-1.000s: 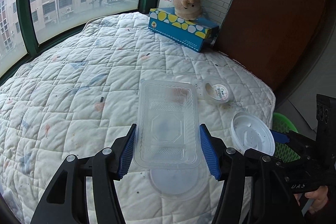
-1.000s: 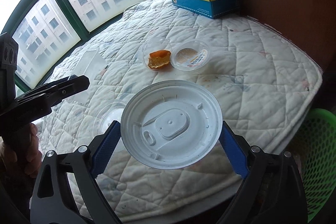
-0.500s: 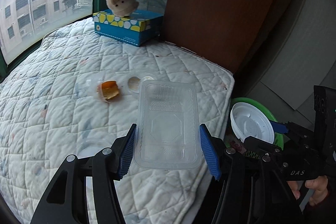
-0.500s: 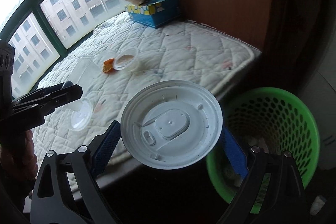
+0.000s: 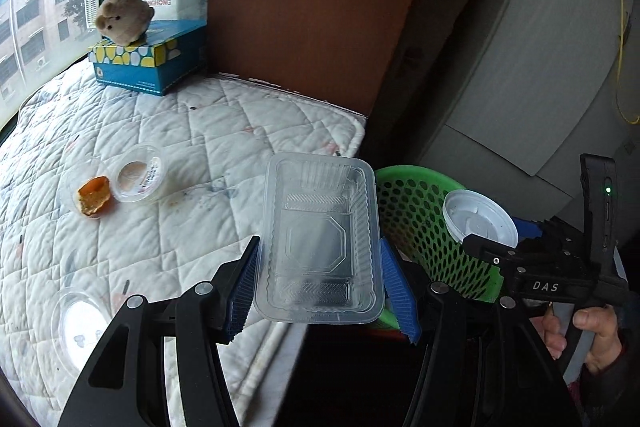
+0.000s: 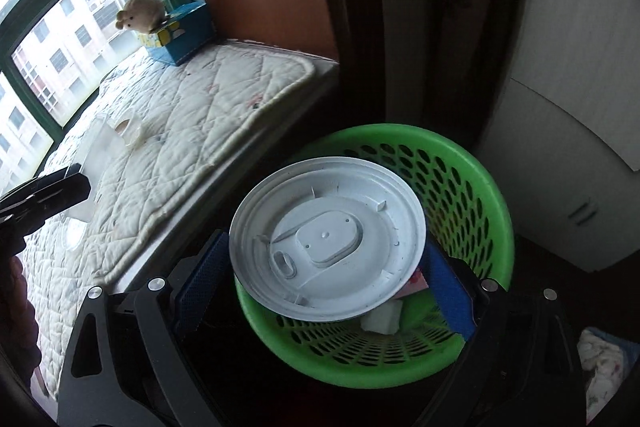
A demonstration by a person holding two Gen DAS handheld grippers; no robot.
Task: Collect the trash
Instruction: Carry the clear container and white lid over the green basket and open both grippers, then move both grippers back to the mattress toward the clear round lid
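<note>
My left gripper is shut on a clear plastic tray and holds it over the mattress edge, beside the green basket. My right gripper is shut on a white round lid and holds it above the green basket, which has some trash inside. The lid also shows in the left wrist view. On the mattress lie an orange peel, a clear cup and a clear round lid.
A white quilted mattress fills the left. A blue tissue box with a plush toy stands at its far end by the window. A brown panel and a grey wall rise behind the basket.
Both grippers have swung right, away from the mattress, carrying the tray and the lid. The right gripper now holds the lid directly above the green basket.
</note>
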